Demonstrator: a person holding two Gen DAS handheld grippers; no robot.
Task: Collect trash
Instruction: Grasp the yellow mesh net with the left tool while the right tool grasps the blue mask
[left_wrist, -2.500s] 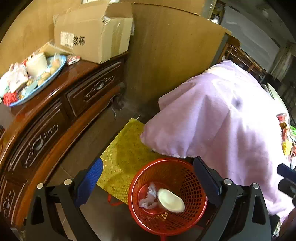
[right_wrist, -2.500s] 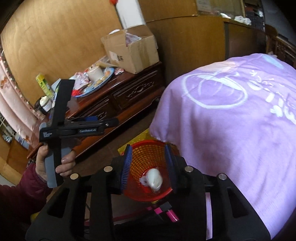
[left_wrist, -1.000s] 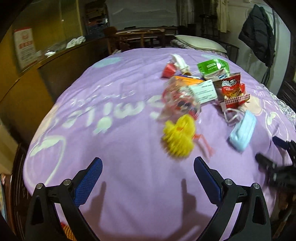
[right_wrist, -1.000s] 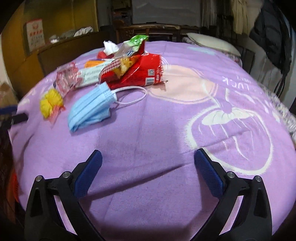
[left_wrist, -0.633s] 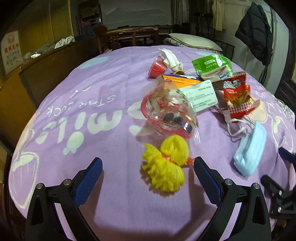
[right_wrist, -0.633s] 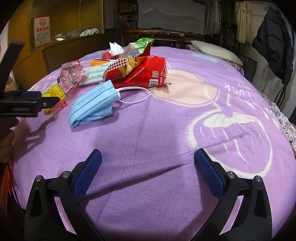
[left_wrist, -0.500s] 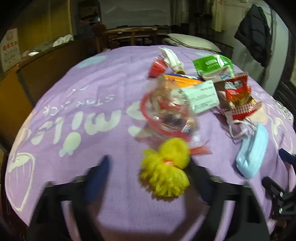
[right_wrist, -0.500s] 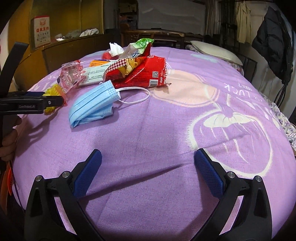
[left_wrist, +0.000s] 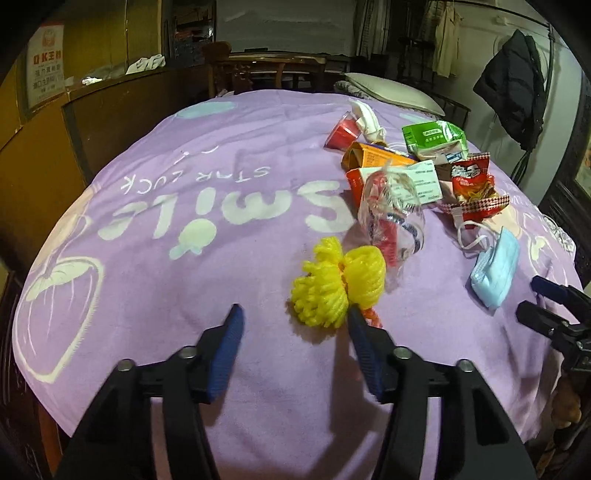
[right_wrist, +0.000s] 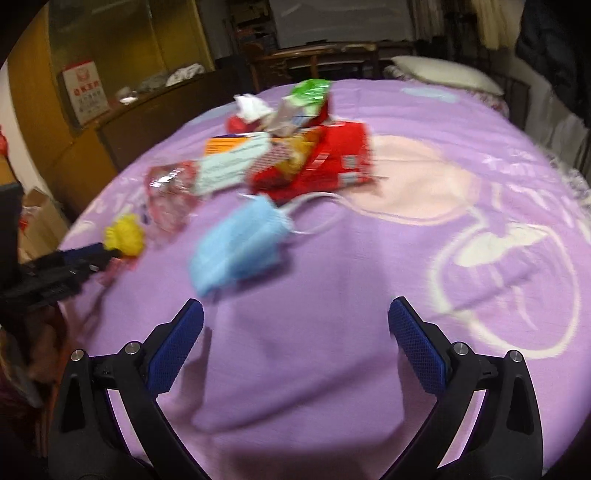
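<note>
Both the left gripper (left_wrist: 293, 319) and the right gripper (right_wrist: 295, 314) are matte black plastic frames with forked arms, round silver screw heads at the joints, and flat fingers faced with blue pads (right_wrist: 177, 343) in a fine cross-hatched texture.

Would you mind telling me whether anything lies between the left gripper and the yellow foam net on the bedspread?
Nothing visible does. The left gripper sits just short of the yellow foam net, its jaws part open, having just been closing then easing apart; its right finger already reaches the net's edge. The clear plastic wrapper lies beyond the net.
</note>
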